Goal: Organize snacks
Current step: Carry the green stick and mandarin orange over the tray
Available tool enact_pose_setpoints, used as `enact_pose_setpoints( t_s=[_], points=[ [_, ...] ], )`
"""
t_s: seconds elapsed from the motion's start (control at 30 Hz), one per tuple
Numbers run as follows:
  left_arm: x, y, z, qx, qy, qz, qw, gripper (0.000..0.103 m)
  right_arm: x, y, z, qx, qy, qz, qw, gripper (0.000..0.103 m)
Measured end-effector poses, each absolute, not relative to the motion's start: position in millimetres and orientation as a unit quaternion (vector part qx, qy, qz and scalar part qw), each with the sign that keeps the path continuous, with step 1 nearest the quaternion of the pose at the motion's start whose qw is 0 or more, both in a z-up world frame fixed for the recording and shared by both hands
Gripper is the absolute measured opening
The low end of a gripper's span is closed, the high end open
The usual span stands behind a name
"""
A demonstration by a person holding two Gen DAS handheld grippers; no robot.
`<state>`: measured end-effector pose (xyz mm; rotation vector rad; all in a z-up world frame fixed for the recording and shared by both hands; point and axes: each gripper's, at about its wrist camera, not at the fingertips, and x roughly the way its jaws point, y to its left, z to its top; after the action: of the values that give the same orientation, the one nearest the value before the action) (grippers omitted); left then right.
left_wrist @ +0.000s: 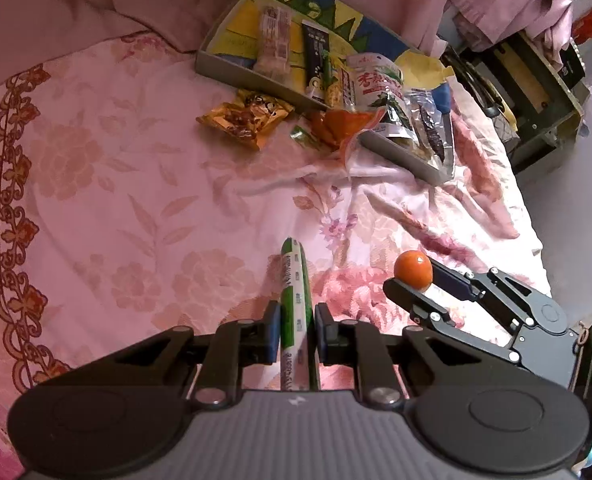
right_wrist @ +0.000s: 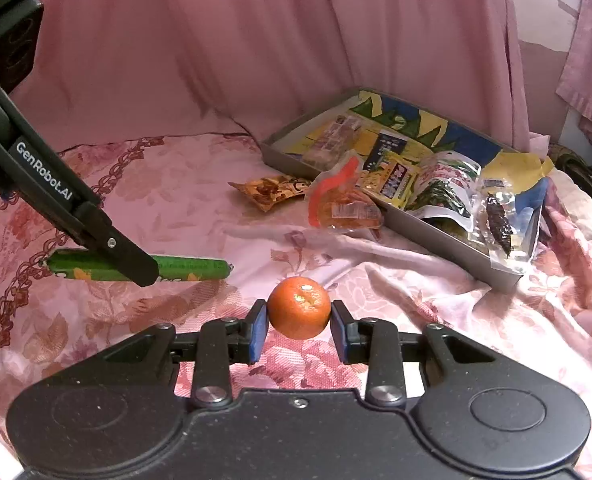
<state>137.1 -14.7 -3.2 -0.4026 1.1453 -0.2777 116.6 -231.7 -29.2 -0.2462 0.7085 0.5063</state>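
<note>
orange (right_wrist: pixel 299 307) between right gripper (right_wrist: pixel 299 330) pads

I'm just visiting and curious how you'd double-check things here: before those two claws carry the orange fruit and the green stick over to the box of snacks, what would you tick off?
1. Left gripper shut on the green sausage stick: ok.
2. Right gripper shut on the orange fruit, blue pads on both sides: ok.
3. Both items lifted clear of the bedspread: cannot tell.
4. Free room in the snack tray: ok at its far end; the near end is crowded.
5. Way to the tray: not ok, the gold packet and orange packet lie before it.
</note>
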Motion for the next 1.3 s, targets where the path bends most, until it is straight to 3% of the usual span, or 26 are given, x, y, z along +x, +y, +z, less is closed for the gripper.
enact_pose_setpoints(
  t_s=[0.4,0.7,1.3],
  points=[
    [159.1,-24.4,44.7,-0.131,0.426,-0.148,0.883,0.019,143.4,-237.1,-10.4,-0.108,0.309,0.223,0.918,0.035],
    [235.3,-50.7,67.5,-0.141,0.329,-0.135,0.924,0.019,206.7,-238.5,-4.8,-0.080,0.285,0.180,0.938,0.035],
    [345.2,-69.2,-7.9,-0.129,0.325,-0.115,0.930,0.019,311.6,-232.8,-53.8,-0.042,0.306,0.135,0.941,0.035]
  ],
)
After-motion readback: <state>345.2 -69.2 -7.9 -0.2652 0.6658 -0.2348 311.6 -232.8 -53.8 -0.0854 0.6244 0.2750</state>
